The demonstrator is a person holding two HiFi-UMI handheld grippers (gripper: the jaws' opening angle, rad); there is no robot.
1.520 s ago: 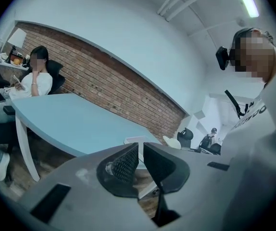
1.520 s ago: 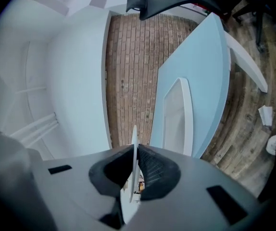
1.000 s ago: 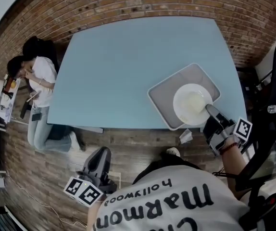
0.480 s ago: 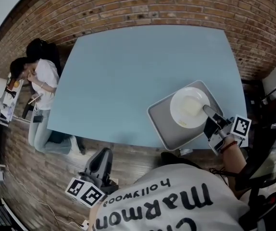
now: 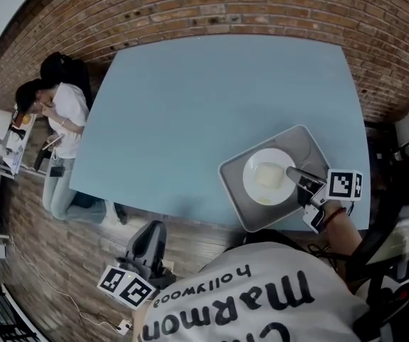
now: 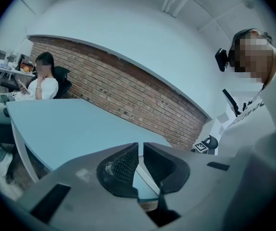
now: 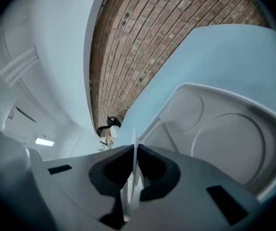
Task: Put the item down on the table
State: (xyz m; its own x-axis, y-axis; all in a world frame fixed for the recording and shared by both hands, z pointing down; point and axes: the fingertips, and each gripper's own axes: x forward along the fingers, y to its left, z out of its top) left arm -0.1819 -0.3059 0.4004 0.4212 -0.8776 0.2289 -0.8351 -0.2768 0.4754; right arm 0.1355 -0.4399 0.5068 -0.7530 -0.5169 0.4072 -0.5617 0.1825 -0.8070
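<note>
Shirt (image 5: 261, 298), behind both pairs of jaws: print stands upside down in the head view. Small "hollywood", under it large "marmon"; a third line is cut by the frame edge, unreadable.

Left marker cube (image 5: 125, 282), right marker cube (image 5: 345, 184): black-and-white square codes only.

Right gripper (image 5: 292, 172) reaches forward, fingers pinching the plate (image 5: 261, 182) rim; left gripper (image 5: 148, 235) (fingers together) hangs low.

We record that in the right gripper view the plate (image 7: 134, 138) shows only edge-on, mostly behind the right gripper (image 7: 135, 150), the tray (image 7: 234, 143) runs off the right edge, and the desk clutter (image 5: 12, 130) in the head view is too small to identify.
</note>
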